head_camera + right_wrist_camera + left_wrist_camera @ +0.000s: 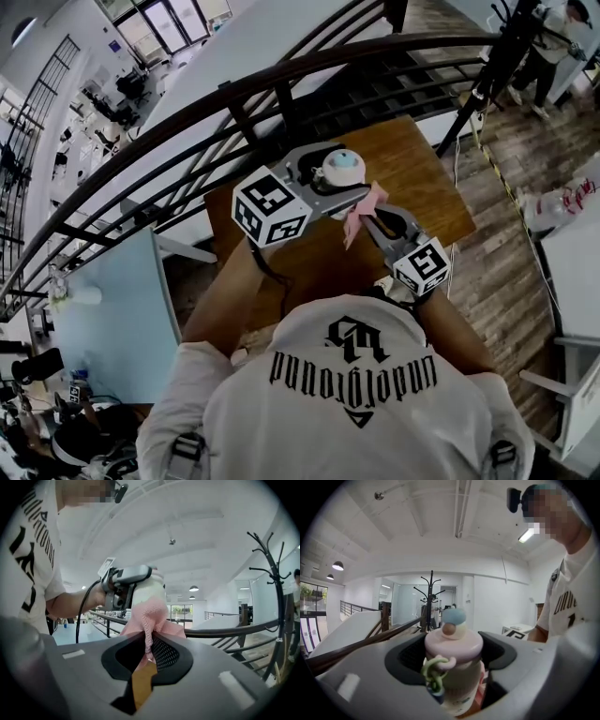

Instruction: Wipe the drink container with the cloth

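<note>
— Over the wooden counter [412, 178], up in the air: that's where the drink bottle [341, 169] is, right in front of the person's chest.

— Which hand has it?

— The left tool [330, 180]. Its jaws are clamped on the bottle's pale body from both sides, just under the pink lid [453, 641]. The bottle stands about upright between them, with a blue knob [453, 616] on top and a green looped strap [435, 671] hanging down the front.

— And the cloth?

— Pink, with a mesh weave. The right tool [371, 216] has its jaws pinched narrow on one bunched end of the cloth [149, 616], and the rest fans out above them. From the right gripper view, the free part lies against the side of the bottle, below where the left tool grips it. In the left gripper view a bit of pink shows low on the bottle's right side too.

— So the two tools are close?

— Very near each other, the right one a little nearer the person and lower in the head view, pointing up toward the bottle.

— Anything else around?

— A dark curved railing [187, 112] runs past the far edge of the counter, and a black coat stand [276, 573] stands off to the right of the right gripper view.
</note>
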{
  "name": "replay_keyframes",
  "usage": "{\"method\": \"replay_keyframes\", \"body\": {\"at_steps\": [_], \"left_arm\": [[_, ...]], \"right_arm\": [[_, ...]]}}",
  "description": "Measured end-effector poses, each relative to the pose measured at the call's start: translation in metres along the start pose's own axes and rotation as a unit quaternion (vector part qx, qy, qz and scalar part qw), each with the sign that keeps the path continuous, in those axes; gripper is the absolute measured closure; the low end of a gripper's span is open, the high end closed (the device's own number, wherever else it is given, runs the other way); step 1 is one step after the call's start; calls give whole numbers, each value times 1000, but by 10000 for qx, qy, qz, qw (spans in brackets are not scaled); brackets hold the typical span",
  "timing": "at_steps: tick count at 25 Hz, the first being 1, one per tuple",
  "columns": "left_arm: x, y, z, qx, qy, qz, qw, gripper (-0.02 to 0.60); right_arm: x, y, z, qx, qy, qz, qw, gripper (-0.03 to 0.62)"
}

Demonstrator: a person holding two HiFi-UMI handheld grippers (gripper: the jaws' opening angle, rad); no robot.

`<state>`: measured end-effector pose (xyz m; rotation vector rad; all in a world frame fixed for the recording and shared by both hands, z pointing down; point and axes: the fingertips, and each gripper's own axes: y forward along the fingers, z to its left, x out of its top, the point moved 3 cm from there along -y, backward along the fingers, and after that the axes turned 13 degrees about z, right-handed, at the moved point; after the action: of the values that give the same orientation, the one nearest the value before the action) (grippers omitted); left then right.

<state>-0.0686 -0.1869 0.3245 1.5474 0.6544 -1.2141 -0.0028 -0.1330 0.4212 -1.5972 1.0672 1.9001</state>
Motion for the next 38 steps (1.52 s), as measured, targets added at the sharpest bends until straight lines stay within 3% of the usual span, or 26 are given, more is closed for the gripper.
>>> {"method": "replay_keyframes", "body": {"at_steps": [5, 9, 12, 17, 20, 30, 34, 38], "left_arm": [[3, -4, -17, -423, 194, -149, 9988, 193], [13, -20, -25, -869, 332, -365, 9950, 193], [19, -30, -31, -1056, 374, -433, 9928, 193], [21, -31, -46, -1307, 413, -423, 9897, 193], [24, -34, -49, -1403, 581, -389, 9876, 193], [29, -35, -62, -1621, 861, -393, 9822, 193], [34, -36, -66, -1755, 918, -453, 9791, 193], [38, -38, -70, -1882, 951, -479, 9763, 193]], "right_arm": [[59, -23, -6, 195, -243, -557, 9980, 556], [81, -33, -2, 444, -329, -807, 9952, 556], [66, -29, 7, 597, -270, -738, 9951, 556], [8, -17, 12, 912, 13, -192, 9956, 556], [4, -11, 10, 1020, 216, -128, 9945, 556], [115, -36, -9, 1192, -391, -866, 9883, 556], [88, -22, -10, 1297, -295, -572, 9895, 556], [34, 0, -2, 1818, -52, 33, 9833, 557]]}}
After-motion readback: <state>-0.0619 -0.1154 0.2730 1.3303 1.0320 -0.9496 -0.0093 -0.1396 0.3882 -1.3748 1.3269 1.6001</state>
